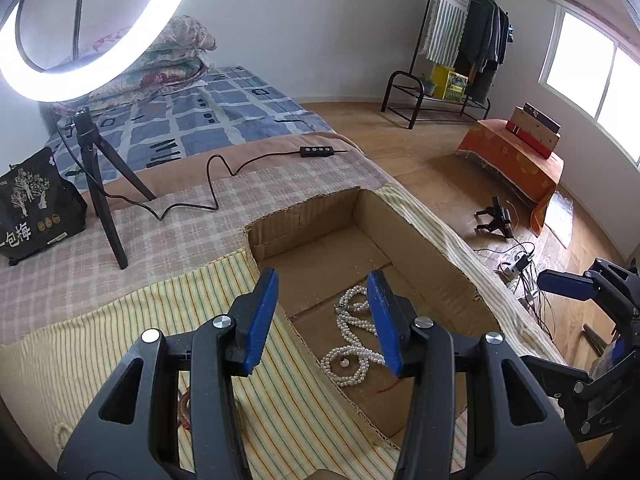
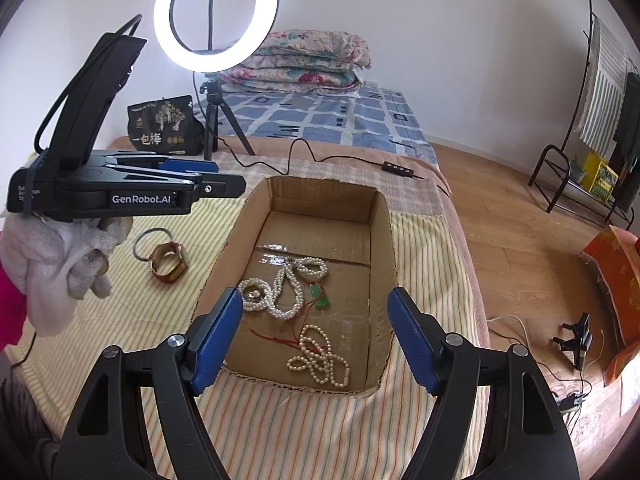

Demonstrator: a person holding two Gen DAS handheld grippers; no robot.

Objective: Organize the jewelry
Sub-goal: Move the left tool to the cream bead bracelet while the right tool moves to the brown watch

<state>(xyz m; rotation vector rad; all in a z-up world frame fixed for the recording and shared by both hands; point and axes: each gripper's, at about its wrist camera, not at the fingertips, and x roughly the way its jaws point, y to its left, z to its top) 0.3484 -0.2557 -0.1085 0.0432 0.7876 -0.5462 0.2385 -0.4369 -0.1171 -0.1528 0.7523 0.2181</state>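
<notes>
A cardboard box (image 2: 320, 200) sits sunk into the striped cloth on the bed. Inside lie a pearl necklace (image 2: 280, 292), a second pearl strand (image 2: 320, 356) and a green pendant (image 2: 320, 297) on a red cord. My right gripper (image 2: 316, 340) hovers open over the box's near edge, nothing between its blue pads. My left gripper (image 1: 324, 316) is open above the box's left side, with the pearl necklace (image 1: 352, 344) lying below it, untouched. A white-gloved hand (image 2: 60, 264) holds the left gripper (image 2: 224, 178). A gold bangle (image 2: 170, 266) and a thin ring bangle (image 2: 148, 240) lie on the cloth left of the box.
A ring light on a tripod (image 2: 216, 16) and a black snack bag (image 2: 164, 126) stand behind the box, with a cable and remote (image 2: 394, 168) across the bed. Folded quilts (image 2: 304, 60) lie at the back. A clothes rack (image 1: 460, 40) and an orange-draped stand (image 1: 512, 160) are on the floor to the right.
</notes>
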